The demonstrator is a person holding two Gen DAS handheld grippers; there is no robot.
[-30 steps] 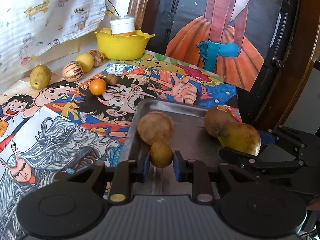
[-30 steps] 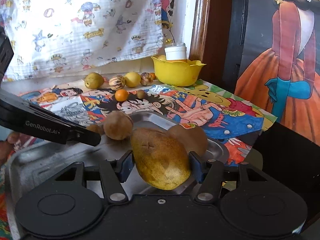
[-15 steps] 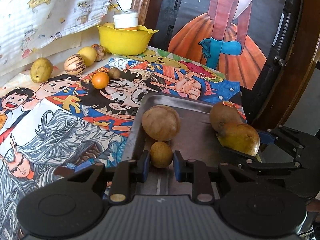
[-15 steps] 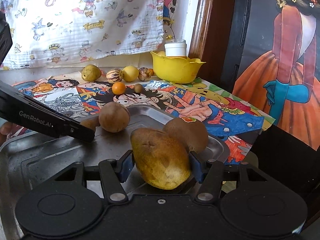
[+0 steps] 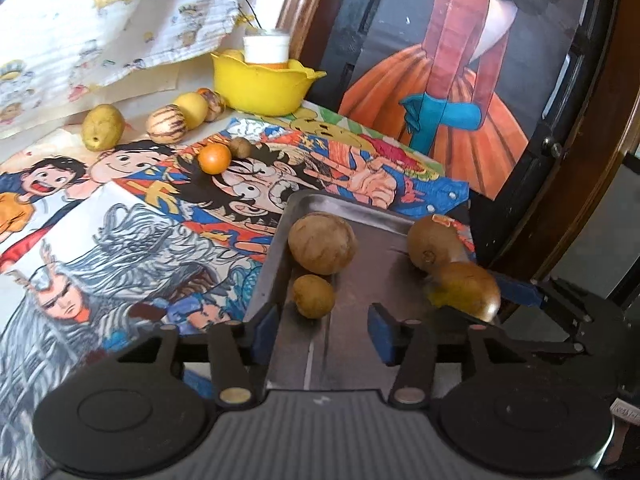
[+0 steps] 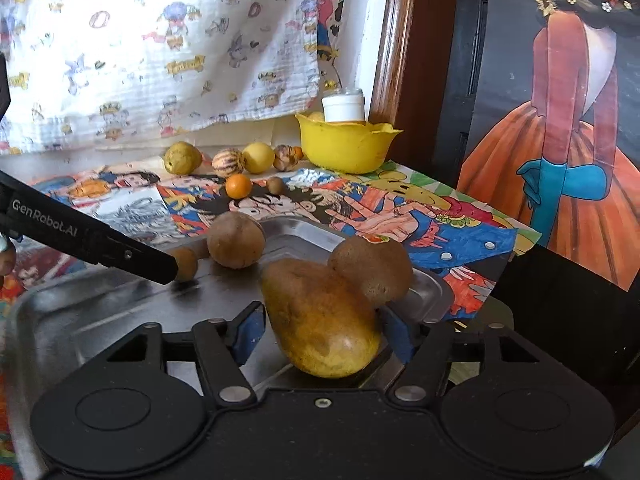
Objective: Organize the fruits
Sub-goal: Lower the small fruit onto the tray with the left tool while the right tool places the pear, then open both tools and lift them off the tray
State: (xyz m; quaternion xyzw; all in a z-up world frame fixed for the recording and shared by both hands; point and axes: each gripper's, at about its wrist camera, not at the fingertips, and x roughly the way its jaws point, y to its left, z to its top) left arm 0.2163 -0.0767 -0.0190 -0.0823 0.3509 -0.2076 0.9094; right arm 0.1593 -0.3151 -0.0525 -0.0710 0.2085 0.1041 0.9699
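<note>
Risk sat mainly with the big yellow-brown pear-shaped fruit (image 6: 326, 320) on the metal tray (image 6: 100, 312): the right gripper (image 6: 324, 332) had just been widening its jaws around it, and the blue pads now stood off its flanks, so it was released and resting on its own rounded belly. It leaned on the brown fruit (image 6: 372, 272) behind it near the tray's far corner; a nudge while the jaws drew back could have rolled either one over the low rim. Next down, the round tan fruit (image 5: 322, 242) lay by the tray's left edge. Smaller still, the little brown fruit (image 5: 314, 295) sat just in front of the left gripper (image 5: 324, 328), whose jaws had also just been parting and held nothing; a careless retreat might have knocked it, though whether a pad still brushed it I could not tell. More fruits, such as the orange one (image 5: 215, 158), waited on the printed cloth.
</note>
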